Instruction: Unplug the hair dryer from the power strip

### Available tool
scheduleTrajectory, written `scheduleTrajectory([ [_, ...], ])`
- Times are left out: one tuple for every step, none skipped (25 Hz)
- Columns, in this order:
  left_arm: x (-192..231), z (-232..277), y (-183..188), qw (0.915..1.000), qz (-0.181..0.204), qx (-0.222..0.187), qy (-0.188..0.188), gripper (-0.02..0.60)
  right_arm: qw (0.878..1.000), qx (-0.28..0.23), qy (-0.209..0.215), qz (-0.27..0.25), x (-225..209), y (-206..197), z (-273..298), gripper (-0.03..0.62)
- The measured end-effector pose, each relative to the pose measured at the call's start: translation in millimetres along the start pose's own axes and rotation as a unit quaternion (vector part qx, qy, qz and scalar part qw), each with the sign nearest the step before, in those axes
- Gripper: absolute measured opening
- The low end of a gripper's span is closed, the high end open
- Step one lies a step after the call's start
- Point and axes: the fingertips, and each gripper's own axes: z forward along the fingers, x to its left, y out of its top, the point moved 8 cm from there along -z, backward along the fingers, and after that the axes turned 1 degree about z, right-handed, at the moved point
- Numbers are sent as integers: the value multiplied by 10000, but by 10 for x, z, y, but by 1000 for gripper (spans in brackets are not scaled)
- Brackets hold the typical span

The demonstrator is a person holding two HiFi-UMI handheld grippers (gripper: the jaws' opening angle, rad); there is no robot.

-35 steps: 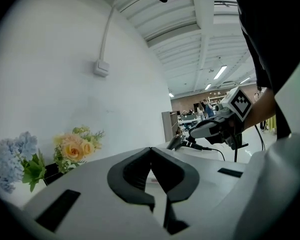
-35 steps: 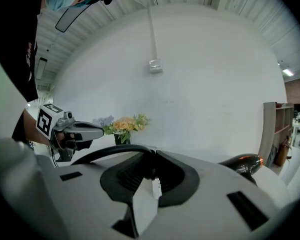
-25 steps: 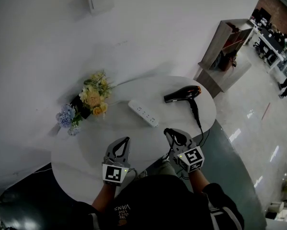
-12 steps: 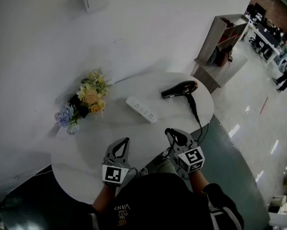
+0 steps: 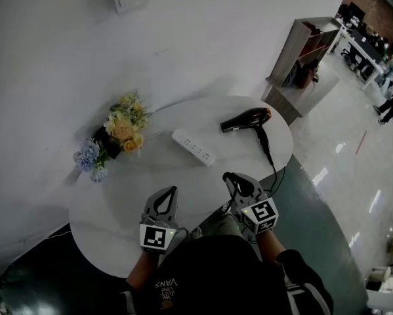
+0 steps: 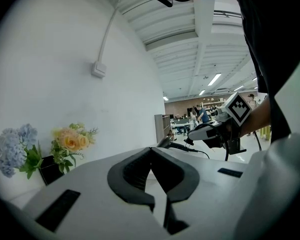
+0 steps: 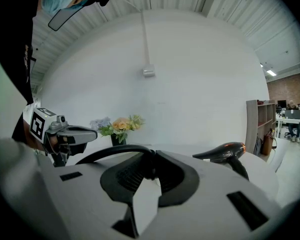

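Over table (image 5: 117, 209) — L hand-held gripper (image 5: 172, 191) pressed together, R hand-held gripper (image 5: 230, 177) pinching dryer cord (image 7: 121, 148).

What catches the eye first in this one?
A black hair dryer lies far right on the round white table, a white power strip at its middle, flowers far left. The right gripper pinches a black cord; the left gripper is shut, empty.

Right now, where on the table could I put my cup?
Bare table at near left, between flowers and left gripper; also between power strip and right gripper. Crowded at right: hair dryer and its cord.
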Motion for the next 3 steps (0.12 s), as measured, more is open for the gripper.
scheduleTrajectory([
  [8,5,2,10000,3,2,5,18,10000,-1,3,2,-4,3,9,75],
  [15,10,5,10000,9,6,8,18,10000,0,6,5,-9,6,17,75],
  [22,15,9,10000,16,9,11,18,10000,2,9,7,-14,9,25,75],
])
